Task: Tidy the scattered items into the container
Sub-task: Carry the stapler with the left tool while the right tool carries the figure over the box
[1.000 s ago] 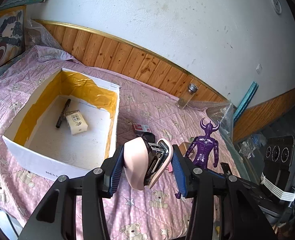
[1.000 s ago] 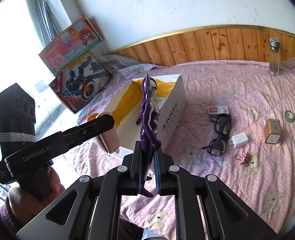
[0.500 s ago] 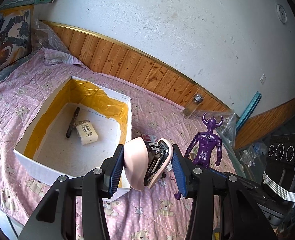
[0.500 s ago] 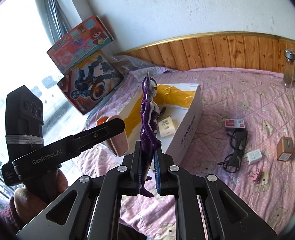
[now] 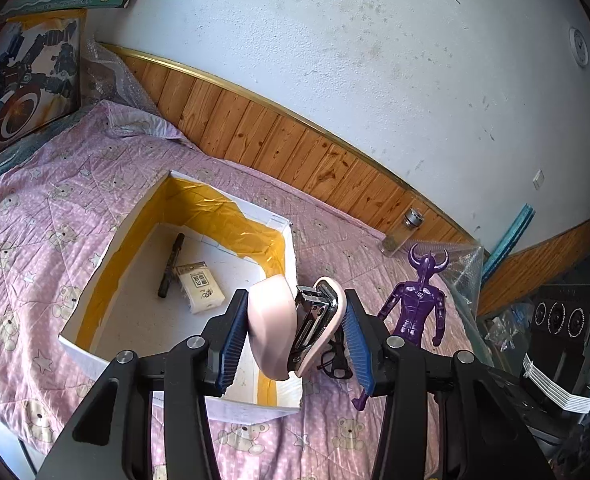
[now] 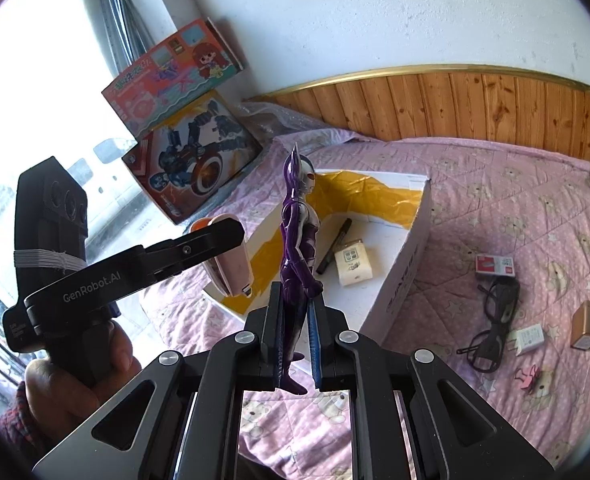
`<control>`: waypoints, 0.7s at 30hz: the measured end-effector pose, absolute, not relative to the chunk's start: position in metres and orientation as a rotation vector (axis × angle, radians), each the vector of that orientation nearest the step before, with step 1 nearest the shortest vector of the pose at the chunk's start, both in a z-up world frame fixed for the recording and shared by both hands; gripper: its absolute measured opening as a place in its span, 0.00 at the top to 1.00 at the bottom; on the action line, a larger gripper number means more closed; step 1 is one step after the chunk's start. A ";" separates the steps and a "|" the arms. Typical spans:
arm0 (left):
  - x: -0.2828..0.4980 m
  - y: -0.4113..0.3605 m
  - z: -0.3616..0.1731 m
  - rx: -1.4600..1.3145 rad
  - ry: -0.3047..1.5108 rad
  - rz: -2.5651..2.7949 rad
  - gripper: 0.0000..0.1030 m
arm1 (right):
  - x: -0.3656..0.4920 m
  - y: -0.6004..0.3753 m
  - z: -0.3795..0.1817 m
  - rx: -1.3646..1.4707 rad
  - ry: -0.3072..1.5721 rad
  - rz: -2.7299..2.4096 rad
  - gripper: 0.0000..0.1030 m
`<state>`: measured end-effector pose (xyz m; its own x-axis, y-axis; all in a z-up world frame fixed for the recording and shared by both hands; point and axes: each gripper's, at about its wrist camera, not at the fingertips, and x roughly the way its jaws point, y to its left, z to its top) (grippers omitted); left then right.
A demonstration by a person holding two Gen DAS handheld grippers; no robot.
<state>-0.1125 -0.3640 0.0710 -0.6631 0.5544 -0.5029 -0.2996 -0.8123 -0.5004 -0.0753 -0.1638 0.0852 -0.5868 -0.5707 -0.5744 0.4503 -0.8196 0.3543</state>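
Your left gripper (image 5: 293, 330) fingers clamp the pink stapler (image 5: 273, 326) — above the box's (image 5: 255, 404) near corner; right gripper (image 6: 293, 330) fingers pinch the purple figure (image 6: 297, 240) upright, just beside the box.

Counting two grippers, one pink stapler (image 5: 279, 332), one purple horned figure (image 6: 297, 240), one box (image 6: 411, 264) holding one marker (image 6: 334, 246) and one tissue pack (image 6: 353, 266), plus one pair of glasses (image 6: 491, 332), two toy boxes.
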 end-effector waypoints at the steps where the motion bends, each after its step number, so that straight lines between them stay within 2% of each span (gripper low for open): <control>1: -0.115 -0.366 0.071 -0.913 -0.526 2.446 0.54 | -0.077 -0.166 0.085 0.941 -0.224 -2.365 0.89; 21: -0.157 -0.410 0.066 -0.965 -0.513 2.515 0.54 | -0.128 -0.208 0.073 1.023 -0.169 -2.272 0.89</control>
<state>-0.1573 -0.4101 0.0665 -0.6836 0.4832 -0.5470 -0.2301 -0.8539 -0.4667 -0.1282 -0.2080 0.0729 -0.4976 -0.5964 -0.6299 0.4964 -0.7913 0.3571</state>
